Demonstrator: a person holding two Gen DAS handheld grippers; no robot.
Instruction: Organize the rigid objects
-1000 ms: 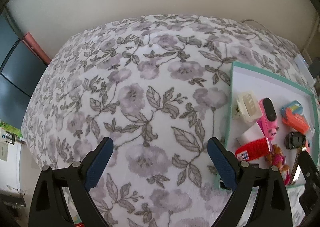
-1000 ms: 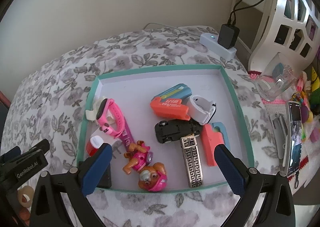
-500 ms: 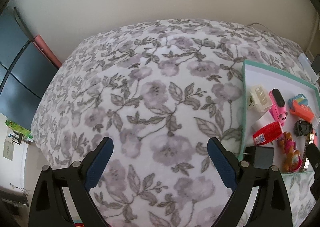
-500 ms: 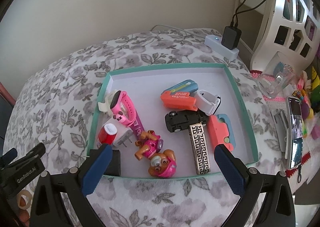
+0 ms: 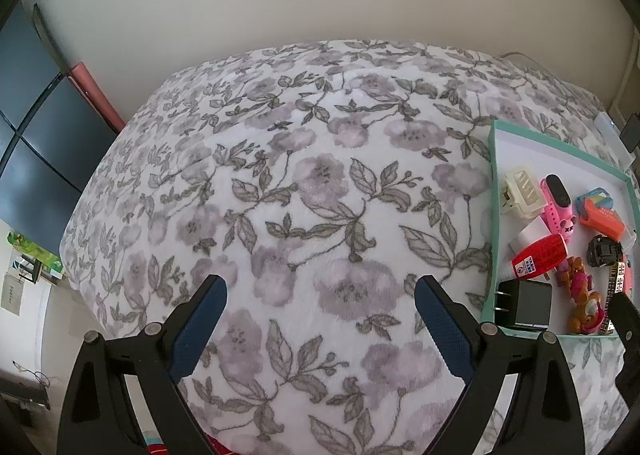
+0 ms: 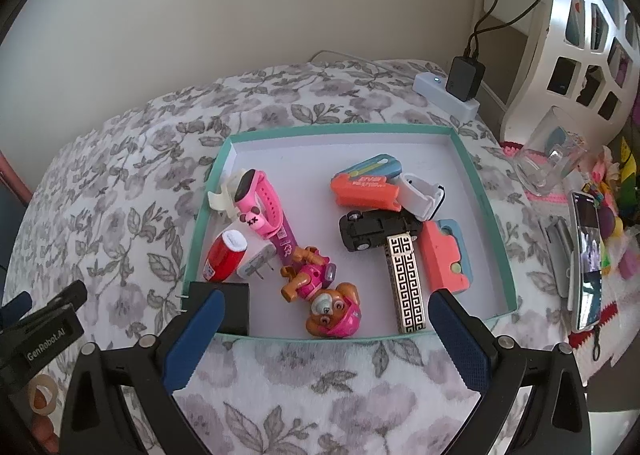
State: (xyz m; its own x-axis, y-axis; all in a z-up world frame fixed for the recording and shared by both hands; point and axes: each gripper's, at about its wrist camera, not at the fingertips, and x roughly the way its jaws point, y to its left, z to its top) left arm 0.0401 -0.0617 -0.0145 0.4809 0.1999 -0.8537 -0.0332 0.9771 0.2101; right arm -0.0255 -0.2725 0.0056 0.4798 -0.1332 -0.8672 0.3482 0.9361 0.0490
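A teal-rimmed tray point(image 6: 480, 191) point(image 5: 493, 191) lies on a floral blanket. It holds a pink watch point(image 6: 260, 203), a red bottle point(image 6: 224, 255), a black charger point(image 6: 230, 307) point(image 5: 524, 303), a pup figure point(image 6: 324, 295), a black toy car point(image 6: 376, 229), a patterned bar point(image 6: 406, 283), orange and blue cases point(image 6: 366, 187) and a white clip point(image 5: 522, 189). My right gripper point(image 6: 324, 325) hangs open over the tray's near edge, holding nothing. My left gripper point(image 5: 318, 315) stands open above bare blanket, left of the tray.
A white power strip with a black adapter point(image 6: 464, 79) sits behind the tray. To the right are a glass point(image 6: 548, 159), a phone point(image 6: 588, 255) and a white shelf point(image 6: 580, 27). The blanket point(image 5: 280, 195) spreads wide to the left, with dark furniture point(image 5: 36, 127) beyond.
Both grippers have drawn back and up from the tray. The tray looks smaller in both views, and the black charger at its near corner has come into sight.
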